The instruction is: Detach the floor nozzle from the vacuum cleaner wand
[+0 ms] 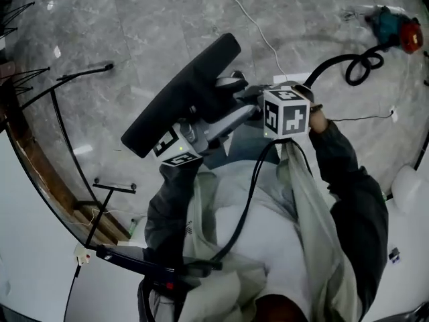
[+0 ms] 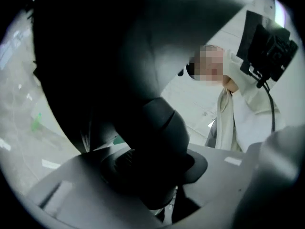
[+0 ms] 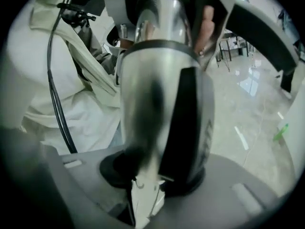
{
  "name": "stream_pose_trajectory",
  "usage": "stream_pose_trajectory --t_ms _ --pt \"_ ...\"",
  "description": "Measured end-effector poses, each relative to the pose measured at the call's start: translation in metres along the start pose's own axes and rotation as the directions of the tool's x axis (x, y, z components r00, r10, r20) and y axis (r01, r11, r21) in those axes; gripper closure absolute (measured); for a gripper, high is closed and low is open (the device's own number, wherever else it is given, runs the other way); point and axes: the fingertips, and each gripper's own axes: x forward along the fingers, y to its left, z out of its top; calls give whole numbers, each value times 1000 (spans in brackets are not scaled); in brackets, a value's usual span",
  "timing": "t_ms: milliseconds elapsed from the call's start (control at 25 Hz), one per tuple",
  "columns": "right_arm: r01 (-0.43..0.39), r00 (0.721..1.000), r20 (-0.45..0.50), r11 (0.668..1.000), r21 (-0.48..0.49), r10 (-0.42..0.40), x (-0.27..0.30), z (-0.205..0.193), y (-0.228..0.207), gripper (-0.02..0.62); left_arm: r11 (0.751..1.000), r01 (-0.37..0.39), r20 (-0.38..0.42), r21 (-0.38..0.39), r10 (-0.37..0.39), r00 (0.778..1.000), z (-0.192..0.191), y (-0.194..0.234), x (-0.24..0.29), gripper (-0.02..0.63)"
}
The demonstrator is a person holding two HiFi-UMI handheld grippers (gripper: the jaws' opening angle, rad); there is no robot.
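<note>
In the head view the black floor nozzle (image 1: 181,92) is held up in front of the person's chest, well above the floor. A silver wand tube (image 1: 231,121) runs from its neck toward the right. My left gripper (image 1: 200,131) is shut on the nozzle's black neck (image 2: 157,128), which fills the left gripper view between the grey jaws. My right gripper (image 1: 249,111) is shut on the silver tube (image 3: 157,85), which has a black strip down it and stands between the jaws. I cannot tell whether the joint between tube and neck is parted.
Grey marble floor (image 1: 134,19) lies below. A thin black metal stand (image 1: 74,113) and a wooden edge are at the left. A white cable (image 1: 248,15), a coiled black hose (image 1: 355,66) and a teal and red device (image 1: 397,29) lie at the upper right.
</note>
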Motion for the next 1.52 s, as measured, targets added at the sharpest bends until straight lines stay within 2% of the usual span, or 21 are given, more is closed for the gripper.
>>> stream_pose_trajectory --t_ms 80,120,200,240,280,360,440,560,640,720,840,960,1000,1120,1160,1200,1240,1320,1400,1440,1520 --pt "93 983 160 995 -22 -88 -24 23 8 463 994 -49 31 99 46 998 23 -29 5 454" --pt "150 953 271 988 -22 -139 -33 36 10 463 987 -69 48 144 63 997 33 -43 6 460" --pt "293 860 435 956 4 -266 -40 59 16 451 975 -82 68 206 69 995 49 -73 7 460" --pt "369 821 462 929 19 -336 -40 65 19 440 971 -78 72 227 63 995 53 -86 7 459" --pt "414 800 468 910 23 -376 -37 70 22 440 967 -69 71 244 53 996 56 -98 4 459" --pt "377 821 469 926 -19 -325 -24 83 39 446 963 -32 45 267 21 999 58 -116 -11 456" --pt "243 873 452 966 -85 -180 -8 103 72 549 969 9 11 249 -12 1000 58 -136 -33 457" --pt "69 926 375 994 -85 -32 15 119 123 554 988 65 26 141 -70 997 60 -164 -72 447" --pt "1 940 341 998 -62 20 25 121 148 554 989 115 70 91 -121 990 58 -181 -91 442" --pt "9 945 328 999 -37 3 30 122 161 554 990 94 131 106 -107 986 57 -190 -102 451" --pt "169 930 326 985 34 -171 34 123 155 554 981 -82 233 177 39 972 62 -186 -113 476" --pt "374 848 356 919 123 -393 32 127 146 557 967 -173 221 186 130 966 59 -188 -111 486" --pt "453 801 359 877 158 -479 30 127 143 557 964 -184 197 194 146 969 56 -191 -108 490" --pt "670 627 317 700 246 -712 19 121 132 557 949 -202 127 243 176 976 48 -201 -98 508" --pt "704 594 306 665 249 -744 15 119 130 557 946 -193 107 261 170 980 47 -205 -95 509" --pt "710 593 308 663 235 -744 14 118 133 557 945 -166 85 281 148 985 45 -210 -93 511" --pt "689 623 324 696 204 -712 14 119 139 557 944 -118 63 307 104 993 44 -219 -91 511" --pt "563 738 385 820 101 -555 16 124 161 557 932 9 31 361 -22 999 43 -242 -88 514" --pt "355 851 418 935 -11 -318 16 122 190 555 917 123 19 379 -141 990 39 -265 -80 518" --pt "233 889 417 970 -63 -186 13 119 203 555 913 166 18 373 -186 982 37 -274 -74 520" --pt "-20 916 393 988 -151 79 5 109 229 555 915 201 51 350 -233 971 36 -284 -61 523"
